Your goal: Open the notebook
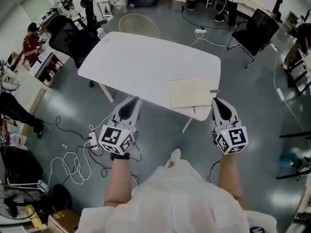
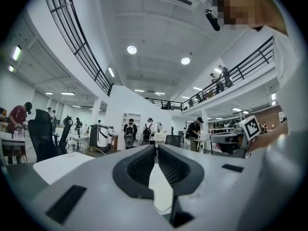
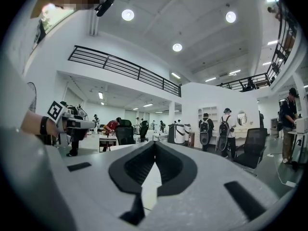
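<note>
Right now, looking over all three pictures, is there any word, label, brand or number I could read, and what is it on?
No readable text anywhere.
The cream rectangular notebook on the white table: cover looks blank.
The cubes on the left gripper and right gripper: black-and-white square patterns, not letters.
The background office gear: too small to read.

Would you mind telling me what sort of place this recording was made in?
Likely a big open-plan lab or office: black office chair, white table, and a railed upper gallery overhead.
</note>
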Demonstrator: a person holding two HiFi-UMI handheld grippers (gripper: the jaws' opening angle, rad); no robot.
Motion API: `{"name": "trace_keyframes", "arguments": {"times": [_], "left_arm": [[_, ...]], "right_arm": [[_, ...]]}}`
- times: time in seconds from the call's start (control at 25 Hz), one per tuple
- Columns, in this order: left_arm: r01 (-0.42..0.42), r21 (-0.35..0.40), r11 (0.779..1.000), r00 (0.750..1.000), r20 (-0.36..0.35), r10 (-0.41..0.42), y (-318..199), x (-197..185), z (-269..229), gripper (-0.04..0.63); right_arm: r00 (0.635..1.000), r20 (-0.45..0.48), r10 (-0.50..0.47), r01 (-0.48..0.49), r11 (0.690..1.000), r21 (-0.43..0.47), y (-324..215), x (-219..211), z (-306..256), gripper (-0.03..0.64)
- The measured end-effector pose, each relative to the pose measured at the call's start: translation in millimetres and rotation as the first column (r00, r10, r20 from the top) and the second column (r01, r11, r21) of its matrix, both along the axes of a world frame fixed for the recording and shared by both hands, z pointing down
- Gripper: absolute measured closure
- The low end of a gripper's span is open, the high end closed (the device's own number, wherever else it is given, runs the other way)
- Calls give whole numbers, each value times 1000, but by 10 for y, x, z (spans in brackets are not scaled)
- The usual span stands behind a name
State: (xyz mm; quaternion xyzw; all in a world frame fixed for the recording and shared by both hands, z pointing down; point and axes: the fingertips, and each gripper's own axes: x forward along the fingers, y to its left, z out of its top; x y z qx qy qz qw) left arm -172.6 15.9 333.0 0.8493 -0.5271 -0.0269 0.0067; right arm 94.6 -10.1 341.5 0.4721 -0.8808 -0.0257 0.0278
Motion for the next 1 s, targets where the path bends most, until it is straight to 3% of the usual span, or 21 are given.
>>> {"name": "trace_keyframes", "arguments": {"times": [1.0], "left_arm": [[-170,-23,985,985,28,170,-1322,802,208,569]], "right_arm": [[996,-52,72,-74,997,-30,-1000,470,251,612]]}}
